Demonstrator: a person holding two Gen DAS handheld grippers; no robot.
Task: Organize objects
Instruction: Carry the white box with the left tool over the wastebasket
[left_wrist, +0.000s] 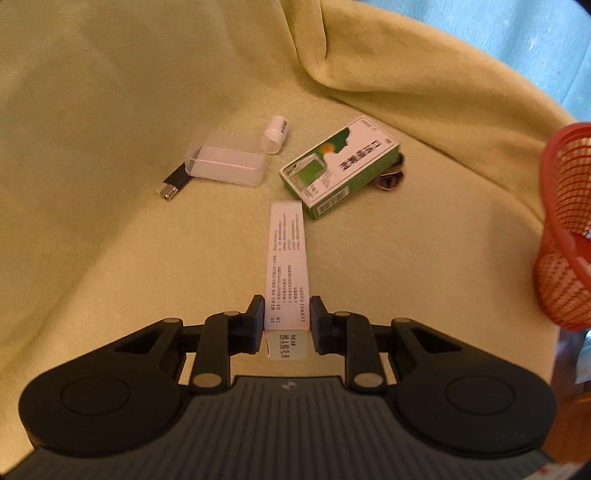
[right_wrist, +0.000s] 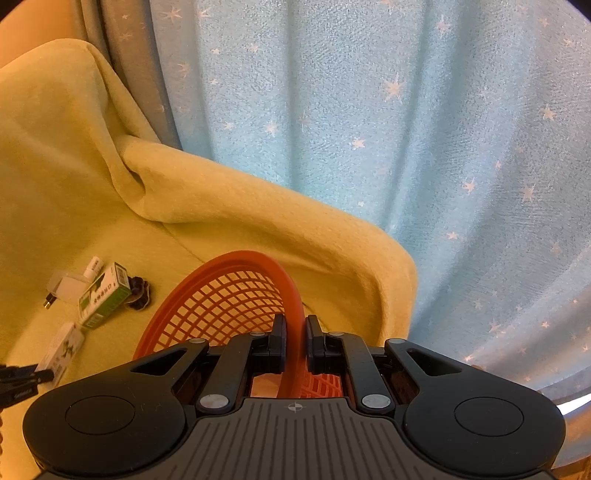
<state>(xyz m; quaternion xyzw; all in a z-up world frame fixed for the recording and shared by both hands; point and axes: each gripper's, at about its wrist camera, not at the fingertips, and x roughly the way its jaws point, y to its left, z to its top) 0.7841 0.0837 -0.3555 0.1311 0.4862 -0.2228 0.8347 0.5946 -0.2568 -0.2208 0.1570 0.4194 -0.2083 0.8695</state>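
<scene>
The left claw (left_wrist: 287, 320) pinches a white box (left_wrist: 286, 266) above the yellow cloth (left_wrist: 110, 221); the right claw (right_wrist: 294, 341) grips the red basket's (right_wrist: 229, 295) rim. Farther off — green box (left_wrist: 340, 166), clear case (left_wrist: 225, 162), small bottle (left_wrist: 275, 133).

Long white box (left_wrist: 286, 266) clamped between left gripper (left_wrist: 287, 320) fingers, pointing forward; green box (left_wrist: 341, 166) ahead, perhaps over something dark

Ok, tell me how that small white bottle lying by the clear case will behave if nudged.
The white bottle lies on its side and looks cylindrical, so it would probably roll. It looks small, likely light. The soft yellow blanket may slow it.
</scene>
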